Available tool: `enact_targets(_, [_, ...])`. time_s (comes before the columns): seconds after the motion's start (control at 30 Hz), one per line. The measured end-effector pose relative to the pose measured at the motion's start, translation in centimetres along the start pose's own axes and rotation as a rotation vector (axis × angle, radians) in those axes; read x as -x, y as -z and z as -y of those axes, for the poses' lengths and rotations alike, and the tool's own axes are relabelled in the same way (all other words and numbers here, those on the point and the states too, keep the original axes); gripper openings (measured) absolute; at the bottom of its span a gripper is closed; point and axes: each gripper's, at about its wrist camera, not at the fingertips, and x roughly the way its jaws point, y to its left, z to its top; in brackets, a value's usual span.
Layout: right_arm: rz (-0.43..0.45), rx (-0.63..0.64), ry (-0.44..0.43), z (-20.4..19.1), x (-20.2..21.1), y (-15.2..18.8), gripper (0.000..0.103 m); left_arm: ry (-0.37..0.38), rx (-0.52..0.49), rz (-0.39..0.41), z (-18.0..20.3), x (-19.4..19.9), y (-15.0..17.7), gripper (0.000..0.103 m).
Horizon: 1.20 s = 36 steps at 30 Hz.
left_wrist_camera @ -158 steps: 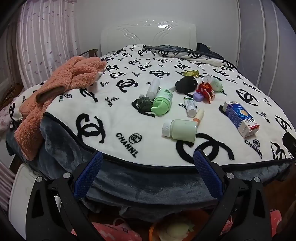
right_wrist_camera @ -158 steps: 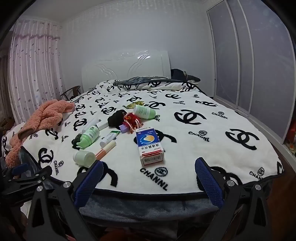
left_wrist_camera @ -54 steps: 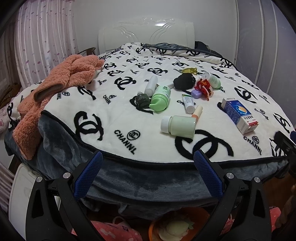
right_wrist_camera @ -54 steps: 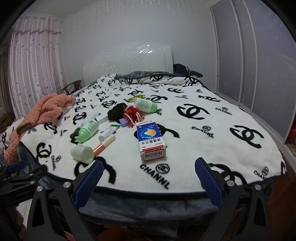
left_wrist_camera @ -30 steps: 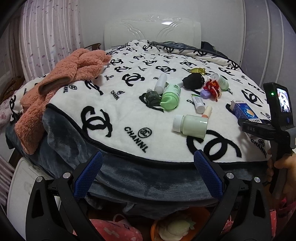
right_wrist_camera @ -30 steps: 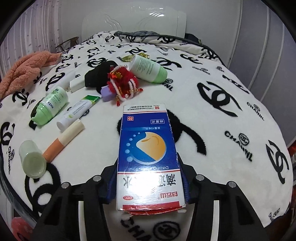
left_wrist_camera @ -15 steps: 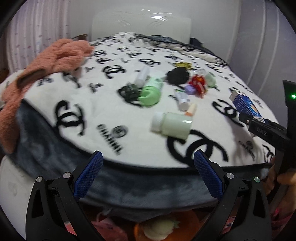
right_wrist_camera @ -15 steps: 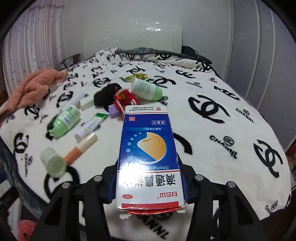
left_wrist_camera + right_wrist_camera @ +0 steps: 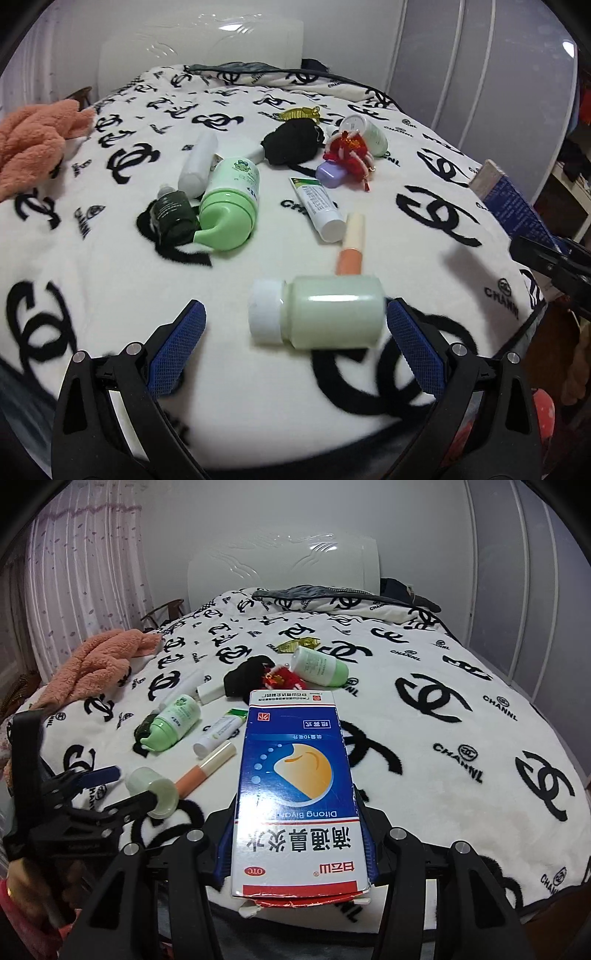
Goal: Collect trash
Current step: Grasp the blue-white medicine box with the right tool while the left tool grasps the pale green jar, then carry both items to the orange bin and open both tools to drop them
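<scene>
My right gripper [image 9: 295, 849] is shut on a blue and white medicine box [image 9: 295, 794] and holds it above the bed's near edge; the box also shows at the right of the left wrist view [image 9: 513, 206]. My left gripper [image 9: 295, 332] is open, its blue pads [image 9: 173, 343] either side of a pale green bottle with a white cap [image 9: 321, 317] lying on the blanket, not closed on it. The same bottle [image 9: 155, 790] and left gripper [image 9: 110, 790] show in the right wrist view.
On the white logo blanket [image 9: 110, 258] lie a green pump bottle [image 9: 229, 206], a dark jar [image 9: 171, 216], a white tube [image 9: 317, 210], an orange stick [image 9: 351, 247], a black cloth [image 9: 291, 144], a red ornament [image 9: 349, 151] and another green bottle [image 9: 319, 666]. A pink garment [image 9: 99, 664] lies left.
My left gripper has moved forward over the bed until the pale green bottle lies between its open fingers. My right gripper still holds the box and has drawn back slightly.
</scene>
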Motion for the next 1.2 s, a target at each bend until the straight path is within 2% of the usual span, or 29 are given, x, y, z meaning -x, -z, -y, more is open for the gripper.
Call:
enact_targets(0.1, [-0.003,0.003,-0.001,-0.2,-0.1,0.1,0.052,0.039,0.013,-0.016,-0.6,-1.1,-0.3,0.096])
enact_targets(0.17, [-0.008,0.000,-0.001,-0.2,-0.2,0.2,0.052,0.032,0.001,-0.010,-0.4,-1.3,-0.2,0.094])
enact_targets(0.23, [-0.014,0.003,0.001,-0.3,-0.4,0.3,0.052,0.036,-0.027,-0.018,0.3,-1.5,-0.2,0.080])
enact_targets(0.27, [-0.016,0.003,0.004,-0.3,-0.5,0.4,0.052,0.062,-0.035,-0.029,0.5,-1.7,-0.2,0.069])
enact_targets(0.6, [-0.009,-0.013,0.005,-0.1,0.0,0.7,0.052,-0.019,-0.052,-0.011,2.2,0.1,0.4,0.069])
enact_targets(0.9, [0.025,0.019,-0.033,-0.9,3.8,2.3,0.052,-0.036,-0.135,0.046,5.9,7.1,3.8,0.069])
enact_targets(1.03, [0.007,0.098,-0.077,-2.2,6.3,5.2,0.052,-0.019,-0.165,0.016,7.0,9.2,7.4,0.069])
enact_targets(1.13, [-0.060,0.162,-0.121,-3.1,7.3,8.5,0.052,0.018,-0.176,-0.053,7.3,9.3,10.8,0.069])
enact_targets(1.2, [-0.137,0.207,-0.153,-3.5,7.6,11.3,0.052,0.030,-0.192,-0.101,7.6,9.0,13.2,0.069])
